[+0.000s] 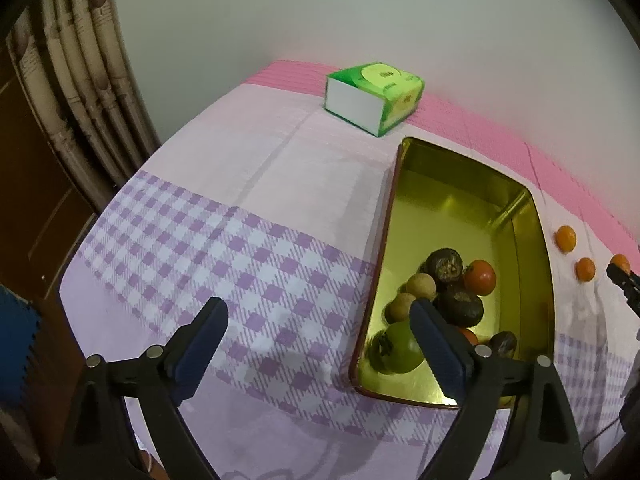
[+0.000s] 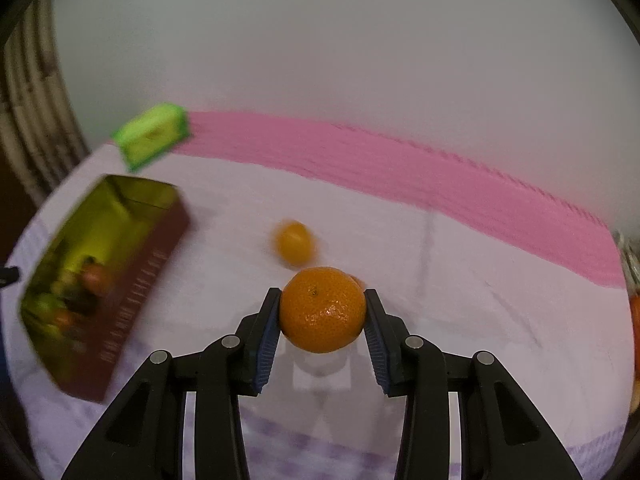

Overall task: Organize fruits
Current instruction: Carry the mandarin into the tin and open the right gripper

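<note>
A gold tin box (image 1: 536, 220) with dark red sides lies on the tablecloth and holds several fruits: dark round ones (image 1: 444, 266), tan ones, a red one (image 1: 480, 277) and a green one (image 1: 400, 348). My left gripper (image 1: 320, 316) is open and empty, its right finger over the box's near end. My right gripper (image 2: 322, 312) is shut on a mandarin (image 2: 323, 309) above the cloth. Another mandarin (image 2: 295, 242) lies beyond it. The box (image 2: 132, 280) is blurred at the left. In the left wrist view, mandarins (image 1: 565, 238) lie right of the box near the right gripper's tip (image 1: 624, 280).
A green tissue box (image 1: 374, 98) stands at the far edge by the wall; it also shows in the right wrist view (image 2: 154, 136). A curtain (image 1: 80, 80) hangs at the left. The checked cloth (image 1: 200, 220) spreads left of the tin.
</note>
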